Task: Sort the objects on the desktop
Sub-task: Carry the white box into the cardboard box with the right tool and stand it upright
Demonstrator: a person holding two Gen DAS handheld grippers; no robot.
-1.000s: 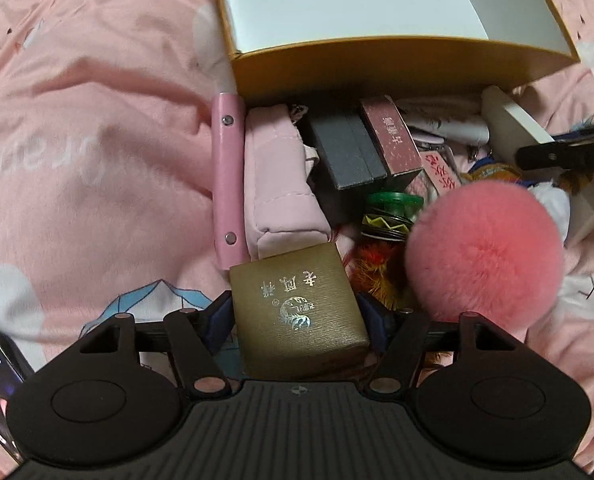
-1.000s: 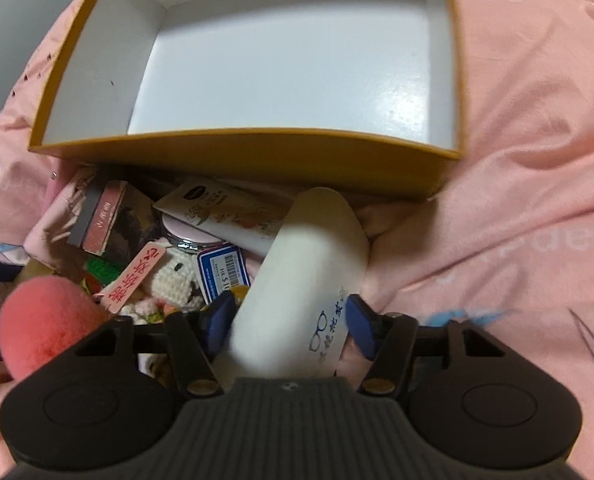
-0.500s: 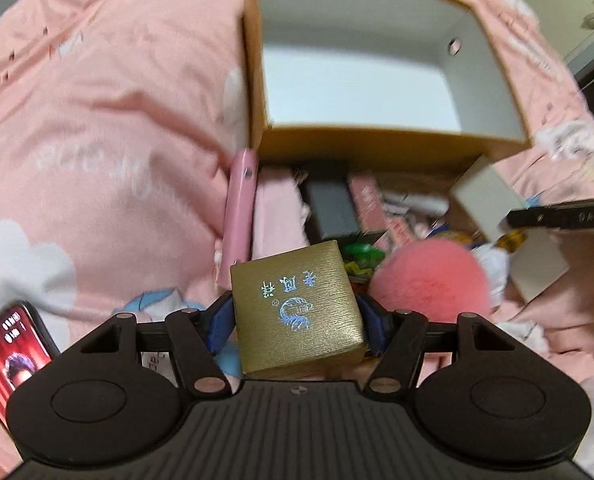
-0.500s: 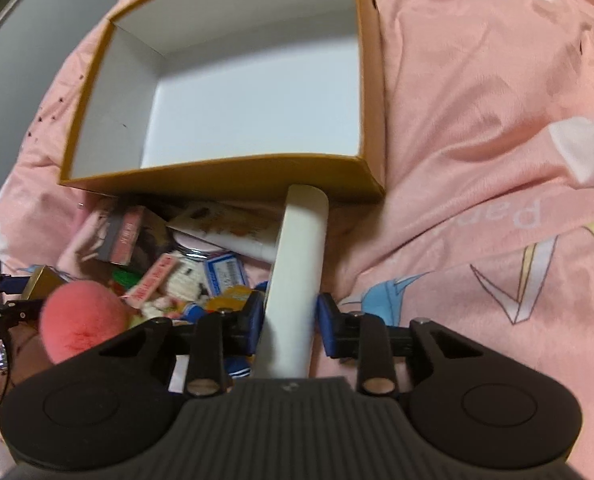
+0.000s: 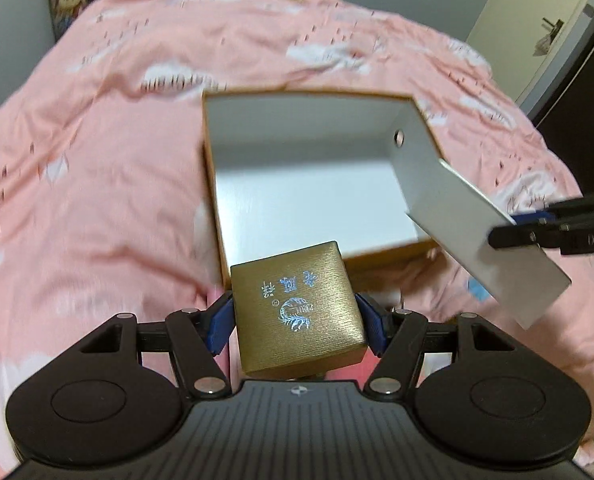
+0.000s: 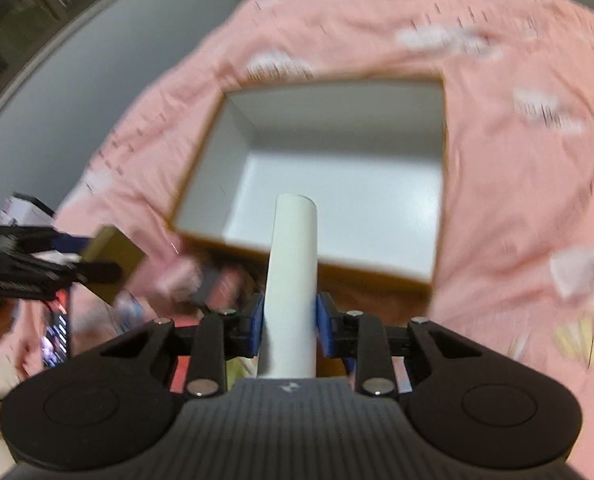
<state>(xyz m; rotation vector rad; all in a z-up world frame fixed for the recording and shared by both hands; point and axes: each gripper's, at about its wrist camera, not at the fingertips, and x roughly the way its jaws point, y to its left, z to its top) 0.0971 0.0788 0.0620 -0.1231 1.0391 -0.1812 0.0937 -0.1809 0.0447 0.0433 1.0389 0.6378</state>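
My left gripper [image 5: 297, 320] is shut on a small gold box [image 5: 297, 308] with blue printed characters and holds it in the air at the near edge of the open yellow storage box [image 5: 211, 168], whose white inside holds nothing. My right gripper [image 6: 289, 320] is shut on a long white case [image 6: 293, 280] and holds it above the near wall of the same storage box [image 6: 369, 268]. The white case [image 5: 481, 236] and right gripper [image 5: 553, 230] also show at the right of the left wrist view. The gold box [image 6: 113, 260] shows at the left of the right wrist view.
The storage box sits on a pink patterned bedspread [image 5: 97, 160]. A blurred pile of small items [image 6: 201, 280] lies in front of the box. A lit phone [image 6: 59, 332] lies at the left. A grey wall [image 6: 97, 60] and a door [image 5: 537, 20] border the bed.
Both grippers have lifted their loads off the pile and moved up and forward toward the storage box. The pile and pink pompom have dropped out of the left wrist view.
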